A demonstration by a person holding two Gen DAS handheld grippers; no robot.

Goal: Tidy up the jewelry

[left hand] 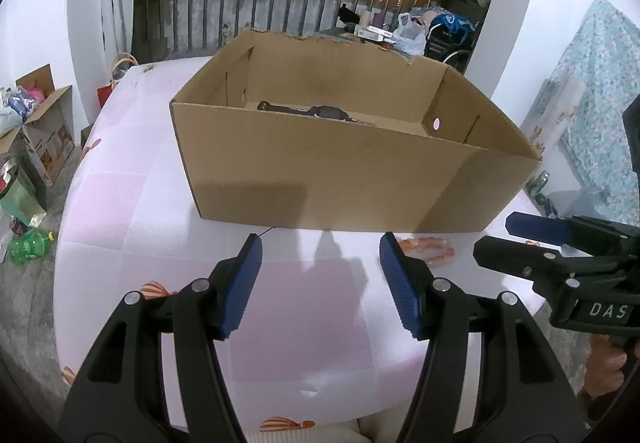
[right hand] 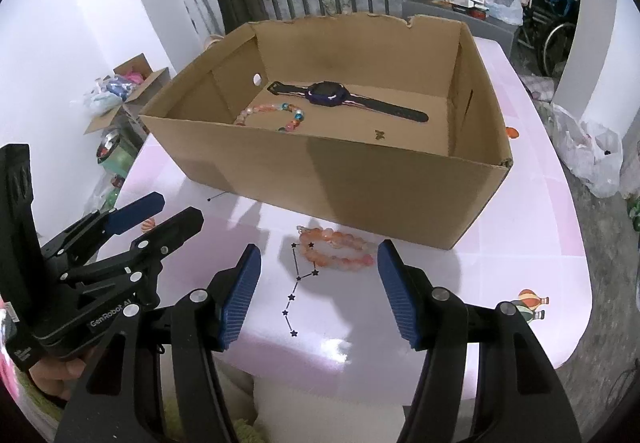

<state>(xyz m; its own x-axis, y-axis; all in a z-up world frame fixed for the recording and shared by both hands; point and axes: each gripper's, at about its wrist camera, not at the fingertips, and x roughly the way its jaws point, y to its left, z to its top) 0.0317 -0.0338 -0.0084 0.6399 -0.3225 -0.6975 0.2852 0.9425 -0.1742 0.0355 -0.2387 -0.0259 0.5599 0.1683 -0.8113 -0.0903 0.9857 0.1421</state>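
An open cardboard box [right hand: 360, 179] stands on the pink table [right hand: 480, 283]. Inside it lie a dark watch [right hand: 332, 95], a multicoloured bead bracelet [right hand: 276, 115] and a small butterfly piece [right hand: 379, 135]. In front of the box, an orange bead bracelet [right hand: 336, 251] and a black star chain [right hand: 298, 283] lie on the table. My right gripper [right hand: 318, 255] is open just before the orange bracelet, not touching it. My left gripper [left hand: 320, 255] is open over bare table [left hand: 160, 243] before the box [left hand: 320, 171]. From there only the watch [left hand: 320, 111] and part of the orange bracelet [left hand: 432, 249] show, with the right gripper [left hand: 496, 239] alongside.
A short thin black thread [right hand: 216, 197] lies near the box's left corner. The left gripper [right hand: 172, 211] sits left of the right one. On the floor are an open carton [left hand: 44, 131], plastic bags [right hand: 592, 159] and a wheelchair [right hand: 552, 31]. The table edge curves close on both sides.
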